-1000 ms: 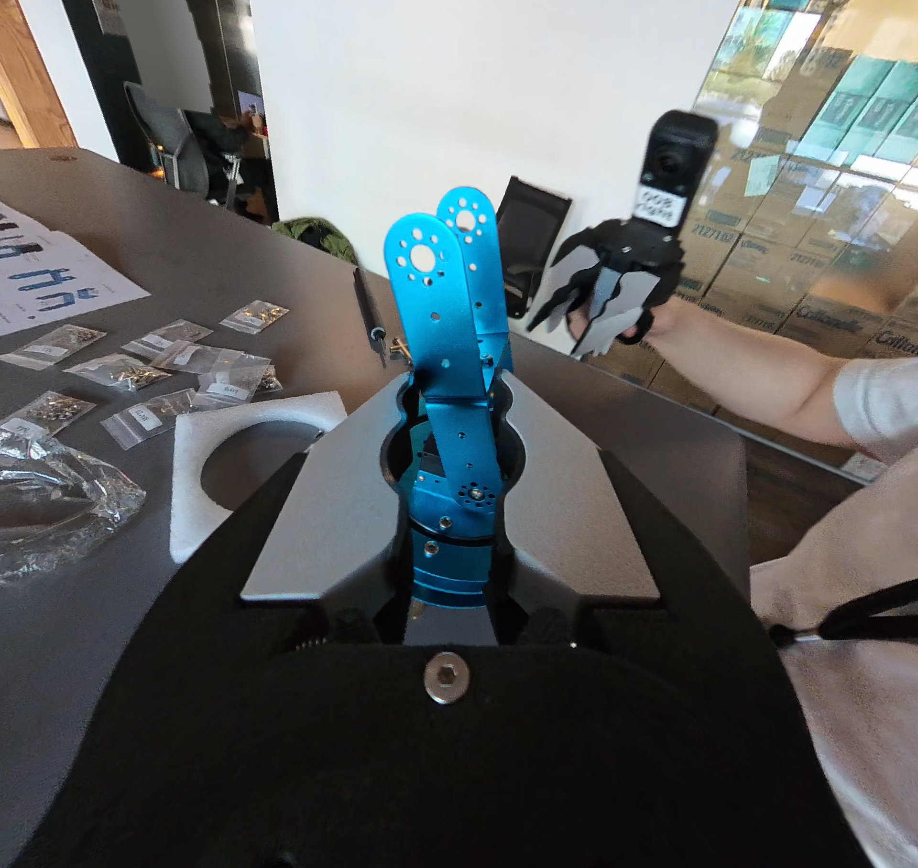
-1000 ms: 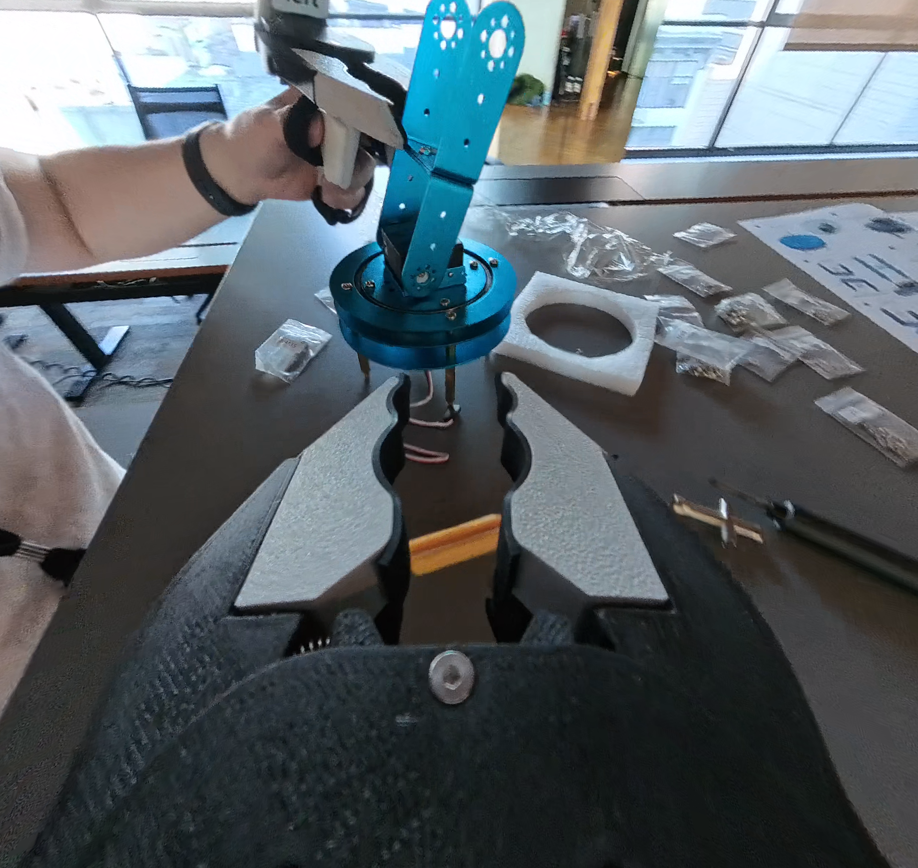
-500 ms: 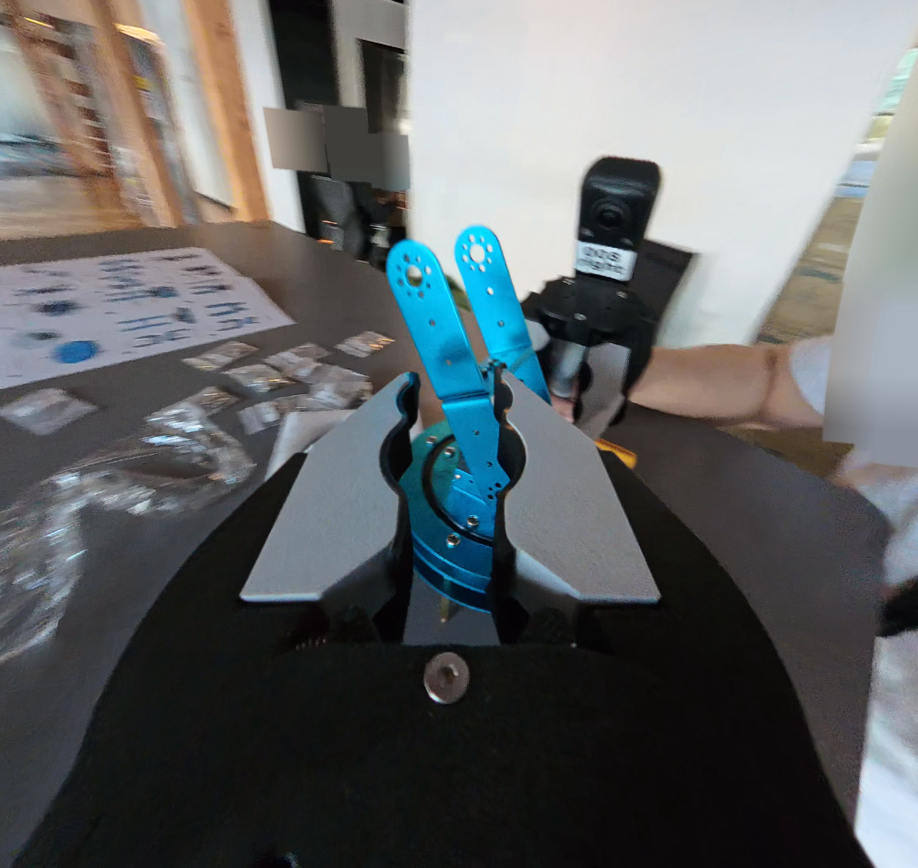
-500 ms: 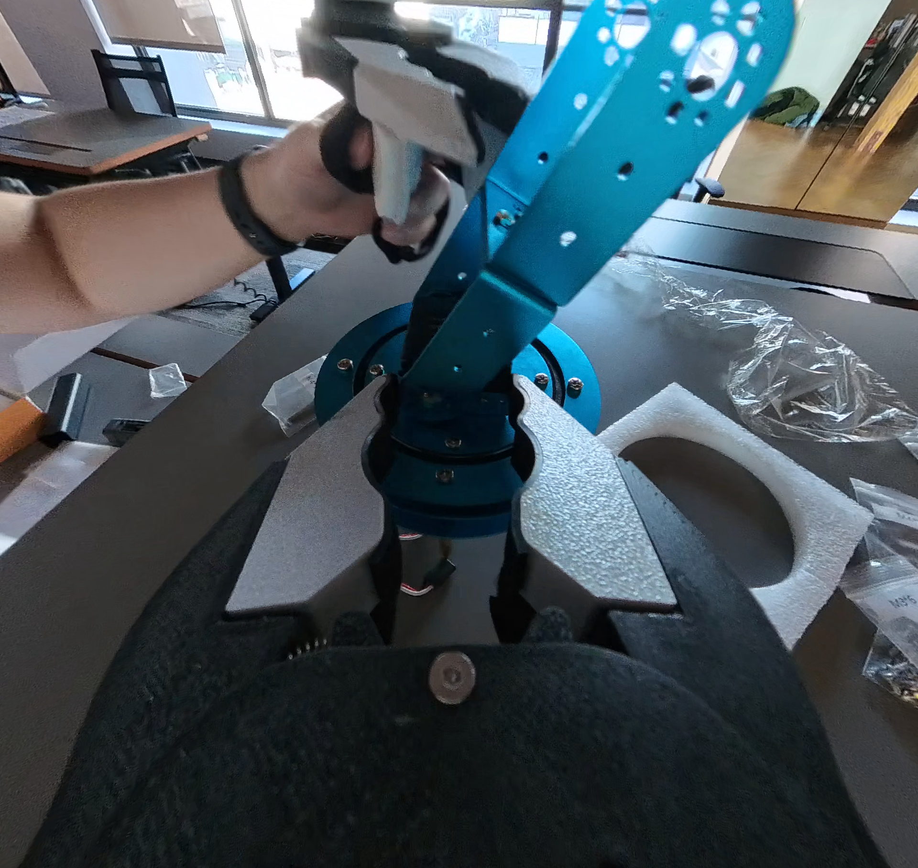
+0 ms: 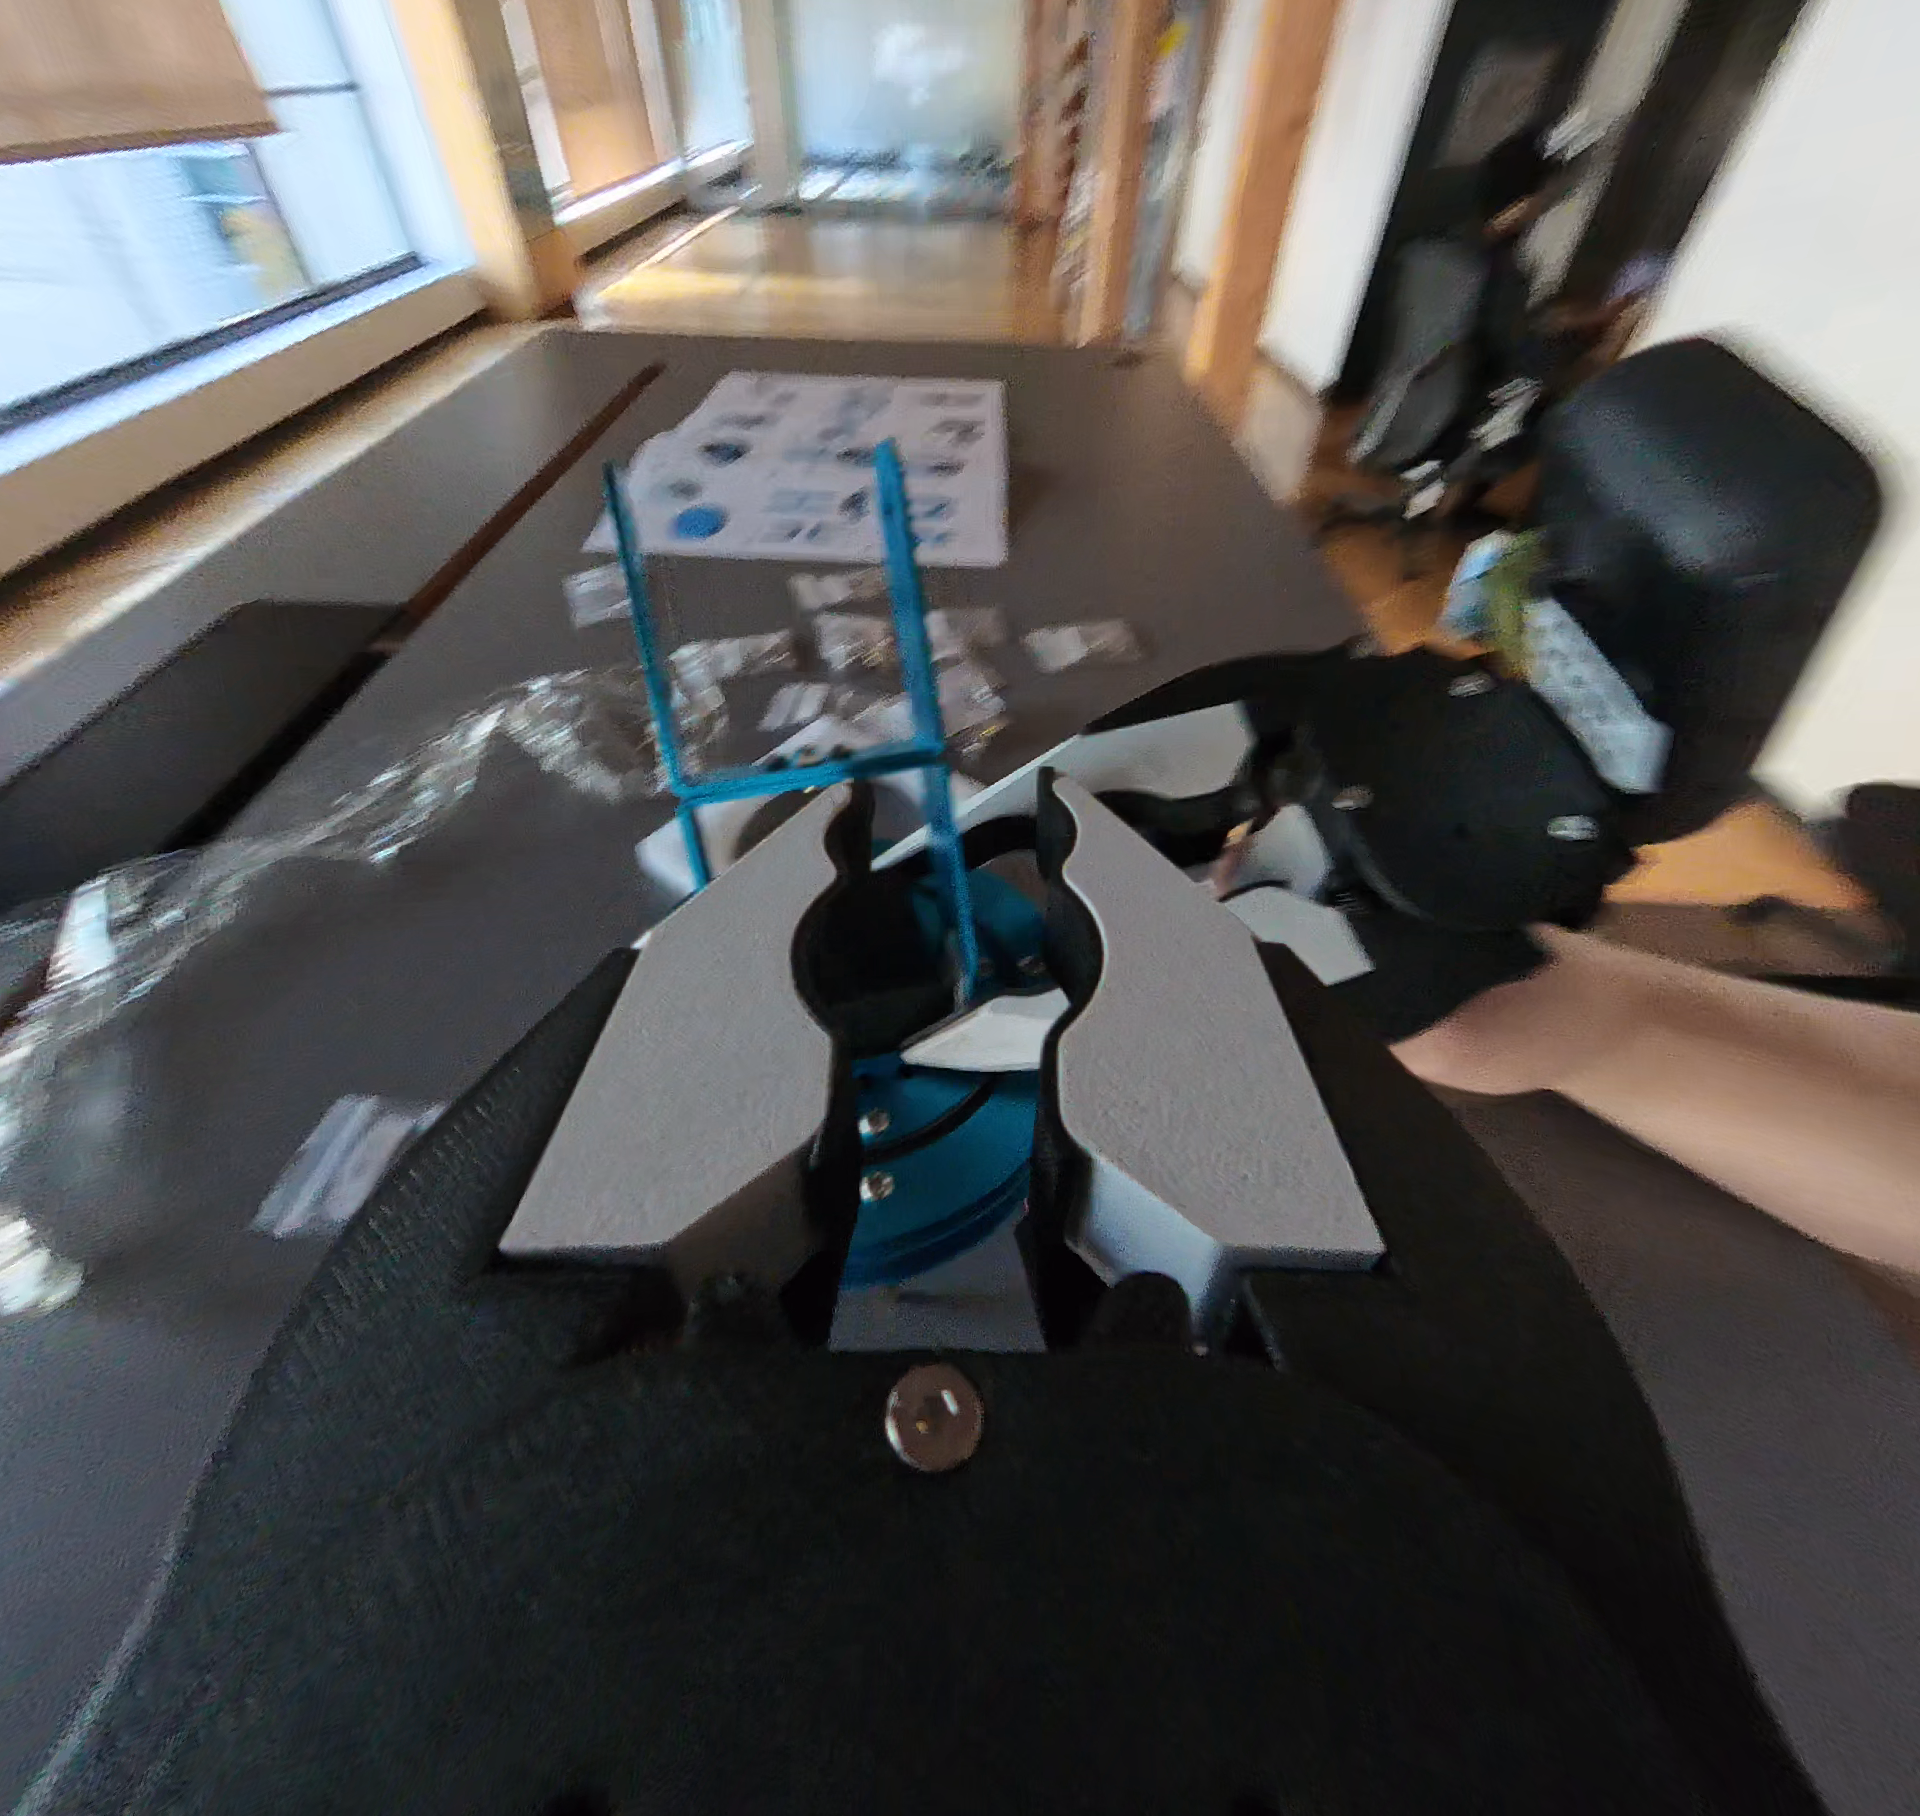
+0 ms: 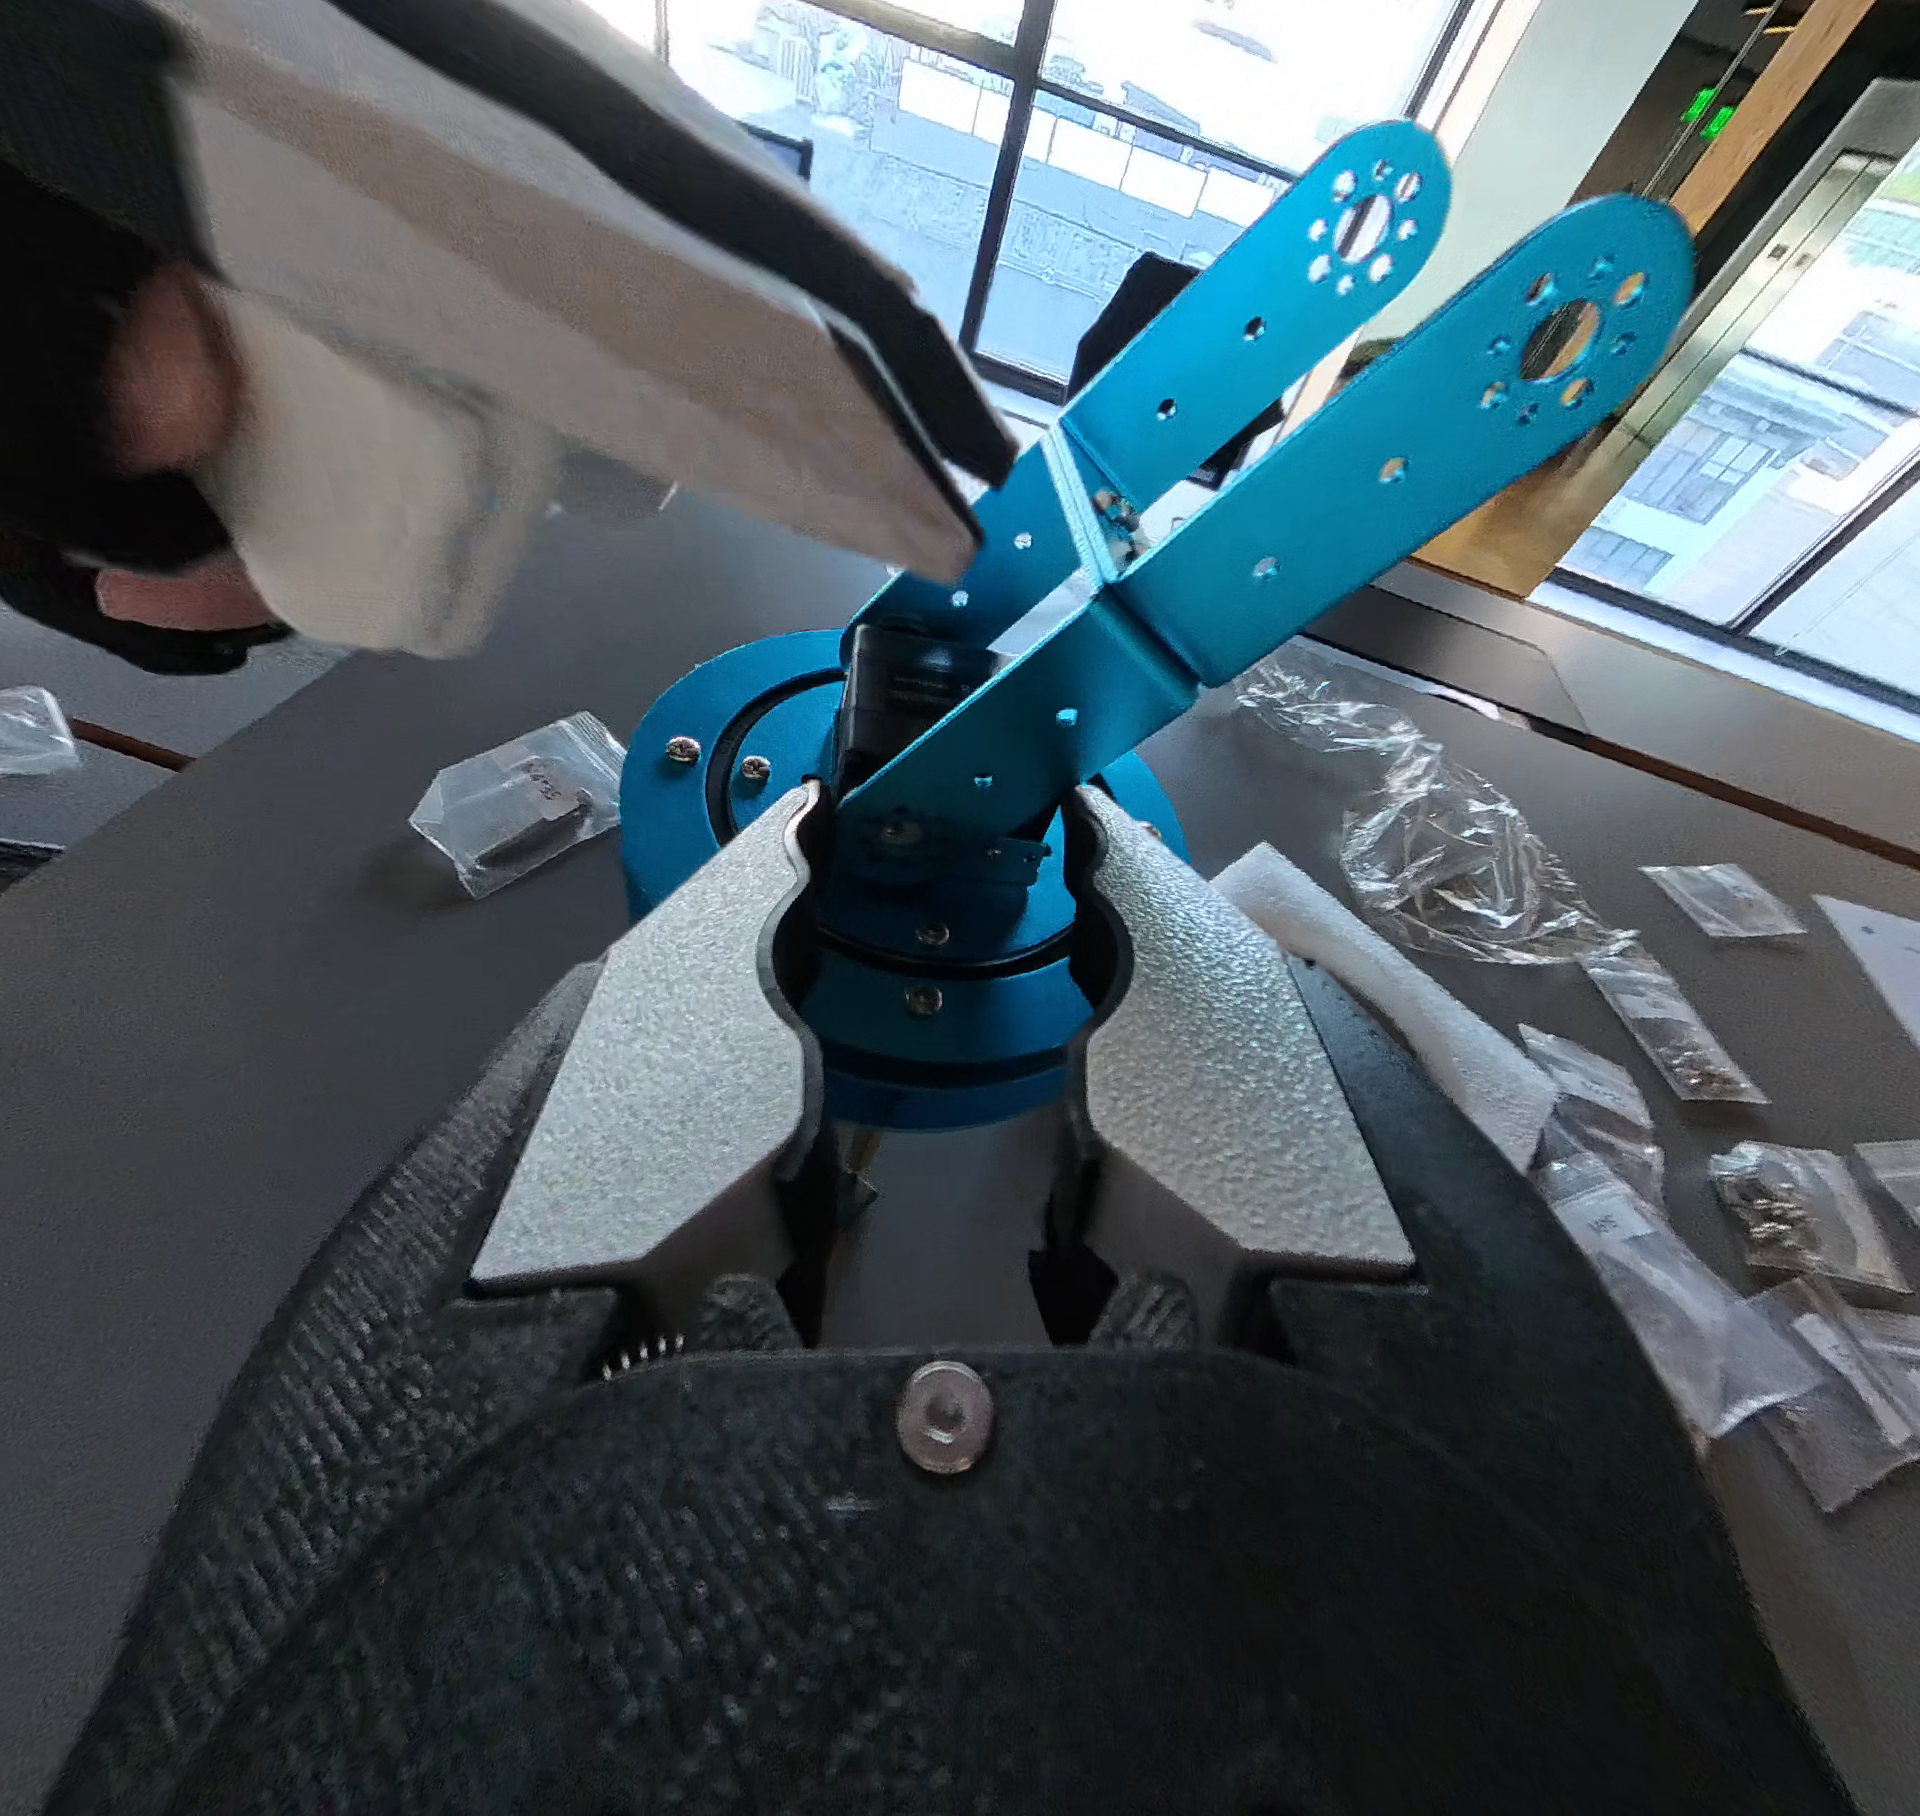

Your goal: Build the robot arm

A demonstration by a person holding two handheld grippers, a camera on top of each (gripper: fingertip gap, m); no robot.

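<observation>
Right wrist view shows clearly one blue bracket assembly (image 6: 1039, 686) on the dark table (image 6: 260, 935), the right gripper (image 6: 940, 821) pinching its round base; left wrist view, blurred, shows two upright bracket arms edge-on and the left gripper (image 5: 945, 821) spread around them.

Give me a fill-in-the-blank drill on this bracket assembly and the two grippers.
1. The perforated bracket and its round base are both ____ in colour.
2. The right gripper has a finger on either side of the round ____.
3. The foam piece beside the base is ____.
4. The left gripper reaches in from above, its tips at the ____.

Missing words: blue; base; white; bracket.
</observation>
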